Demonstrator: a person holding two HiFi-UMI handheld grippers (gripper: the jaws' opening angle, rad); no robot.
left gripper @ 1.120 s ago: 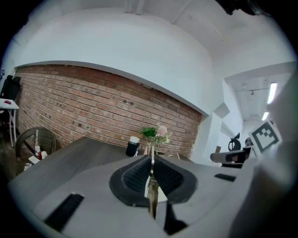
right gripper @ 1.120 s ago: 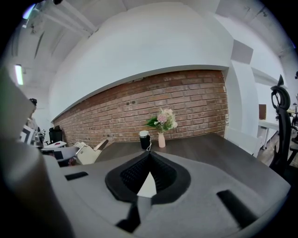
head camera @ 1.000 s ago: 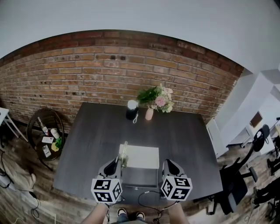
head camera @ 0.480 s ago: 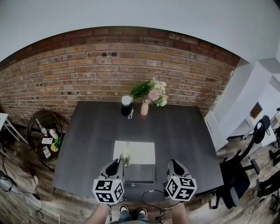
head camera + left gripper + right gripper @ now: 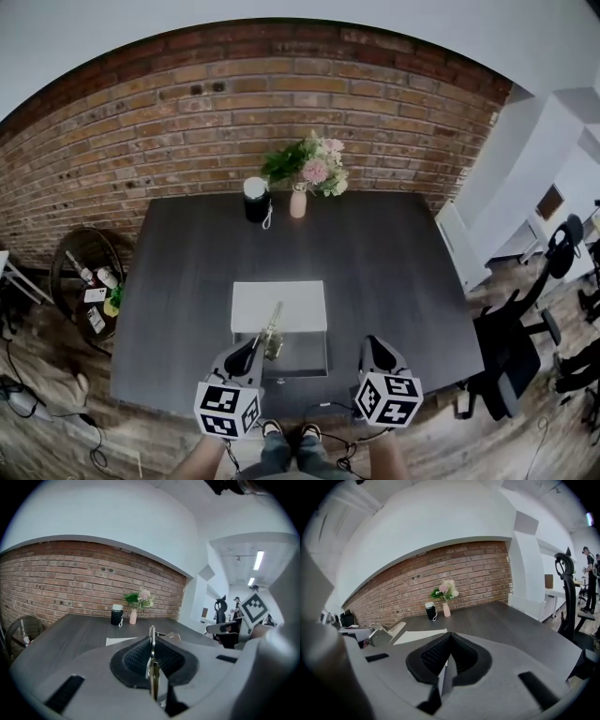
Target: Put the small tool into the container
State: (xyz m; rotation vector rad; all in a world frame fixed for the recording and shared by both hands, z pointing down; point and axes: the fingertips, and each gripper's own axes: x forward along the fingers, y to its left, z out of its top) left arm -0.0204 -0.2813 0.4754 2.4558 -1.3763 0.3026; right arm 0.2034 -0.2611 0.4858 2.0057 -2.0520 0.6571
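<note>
My left gripper (image 5: 246, 357) is clamped on the small tool (image 5: 272, 334), which juts over the container (image 5: 305, 354), apparently clear of its floor. My right gripper (image 5: 373, 352) is closed, empty, just beside the container.

Setting: office-type workroom. Evidence: rolling office chair (image 5: 511, 361) beside a large dark table (image 5: 394, 272); further chairs (image 5: 563, 592) and white desks (image 5: 553, 594) off to the right, with people standing there. Ceiling strip lights (image 5: 258, 560). Exposed brick wall (image 5: 169, 122), white walls above, wood-plank floor (image 5: 56, 436) with loose cables (image 5: 28, 398). Decor: vase of flowers (image 5: 302, 183) at the table's far edge.
</note>
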